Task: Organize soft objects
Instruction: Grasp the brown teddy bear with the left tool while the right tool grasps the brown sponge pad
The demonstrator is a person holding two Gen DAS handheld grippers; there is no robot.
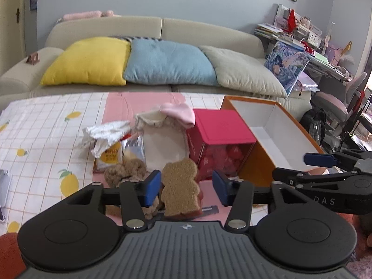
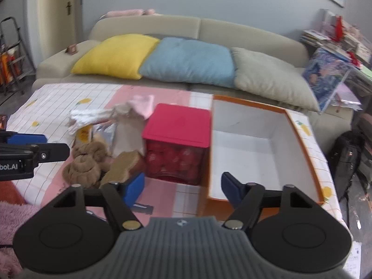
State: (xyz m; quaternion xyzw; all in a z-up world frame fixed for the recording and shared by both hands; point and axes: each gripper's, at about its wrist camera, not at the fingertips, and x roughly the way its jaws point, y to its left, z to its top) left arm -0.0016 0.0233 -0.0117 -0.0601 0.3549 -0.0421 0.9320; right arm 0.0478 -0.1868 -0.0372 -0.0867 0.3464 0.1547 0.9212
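A brown bear-shaped sponge (image 1: 180, 186) stands upright between the blue pads of my left gripper (image 1: 186, 187). The left pad is right beside it and the right pad stands clear, so the gripper is open. A brown fuzzy knot (image 1: 125, 169), a white cloth pouch (image 1: 162, 139), a pink sock (image 1: 179, 112) and a crumpled white cloth (image 1: 109, 132) lie behind. My right gripper (image 2: 183, 188) is open over bare tablecloth, with the sponge (image 2: 125, 165) by its left pad and the open orange box (image 2: 309, 162) by its right.
A red lidded box (image 2: 176, 127) stands between the soft pile and the orange box. A yellow snack packet (image 1: 110, 155) lies under the white cloth. A sofa with yellow, blue and grey cushions (image 1: 167, 62) lies beyond the table. The table's right edge (image 2: 334, 186) drops toward a black backpack (image 2: 348, 162).
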